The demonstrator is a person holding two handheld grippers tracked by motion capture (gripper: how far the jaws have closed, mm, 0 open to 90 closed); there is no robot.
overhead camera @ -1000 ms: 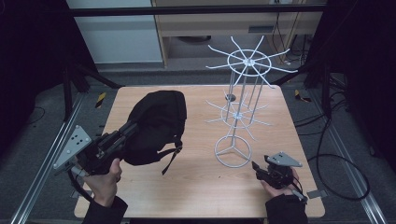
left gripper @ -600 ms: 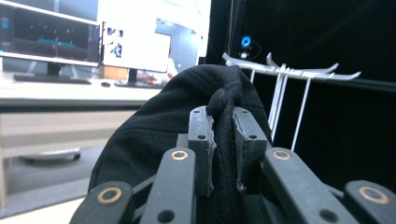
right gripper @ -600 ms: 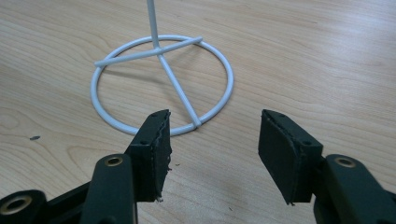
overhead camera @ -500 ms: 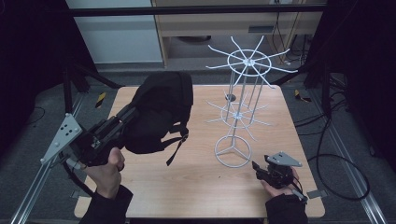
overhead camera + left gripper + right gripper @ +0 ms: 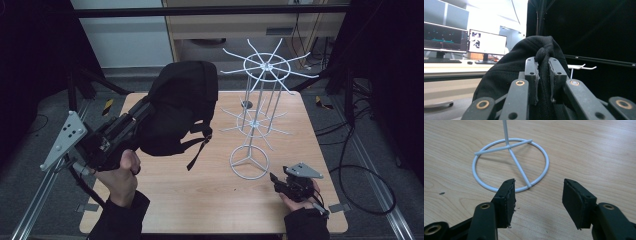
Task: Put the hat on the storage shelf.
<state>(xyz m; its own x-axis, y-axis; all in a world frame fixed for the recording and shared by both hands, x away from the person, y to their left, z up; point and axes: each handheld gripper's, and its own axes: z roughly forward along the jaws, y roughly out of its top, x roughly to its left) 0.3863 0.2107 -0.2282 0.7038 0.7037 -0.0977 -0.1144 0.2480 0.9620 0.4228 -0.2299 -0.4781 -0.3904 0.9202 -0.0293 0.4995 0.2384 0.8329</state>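
One black backpack, held up left of the white wire rack; one such rack on the table, with two tiers of spokes and one ring base; two grippers, one left and one right of the rack

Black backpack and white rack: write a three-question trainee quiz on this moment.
1. True or false: the left gripper is shut on the black backpack.
2. What lies right ahead of the right gripper? A) the white rack base ring B) a strap C) a cable
3. Does the backpack rest on the table?

Key: 1 true. 2 A. 3 No, it hangs lifted, straps dangling.
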